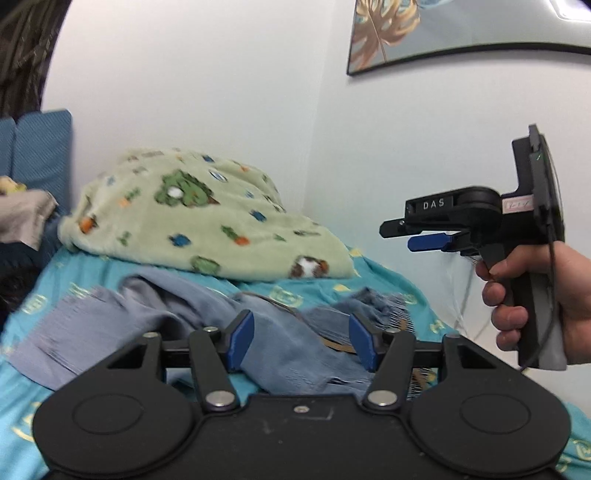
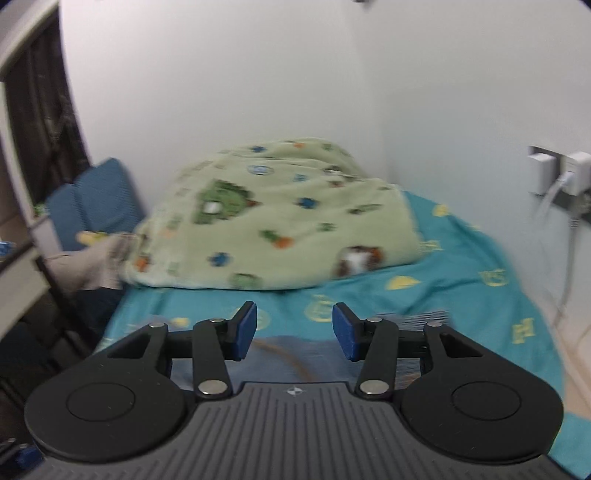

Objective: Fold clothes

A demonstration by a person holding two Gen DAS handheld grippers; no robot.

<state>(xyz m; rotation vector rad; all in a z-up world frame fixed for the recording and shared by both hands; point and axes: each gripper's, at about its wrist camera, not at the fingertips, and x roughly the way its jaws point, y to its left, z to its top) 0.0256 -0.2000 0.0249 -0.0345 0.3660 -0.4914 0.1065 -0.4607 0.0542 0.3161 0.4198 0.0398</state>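
Observation:
A crumpled pile of blue-grey clothes (image 1: 207, 314), with denim among it, lies on the teal bed sheet (image 1: 44, 295). My left gripper (image 1: 301, 341) is open and empty, held just above and in front of the pile. My right gripper (image 2: 293, 330) is open and empty, above the near edge of the blue clothes (image 2: 280, 354). In the left wrist view the right gripper (image 1: 397, 236) shows from the side, held up in a hand at the right, well above the bed.
A folded green patterned fleece blanket (image 1: 199, 214) lies at the back of the bed by the white wall. Blue cushions (image 1: 40, 147) stand at the left. Wall sockets with plugs and cables (image 2: 557, 177) are at the right. A framed picture (image 1: 443, 29) hangs above.

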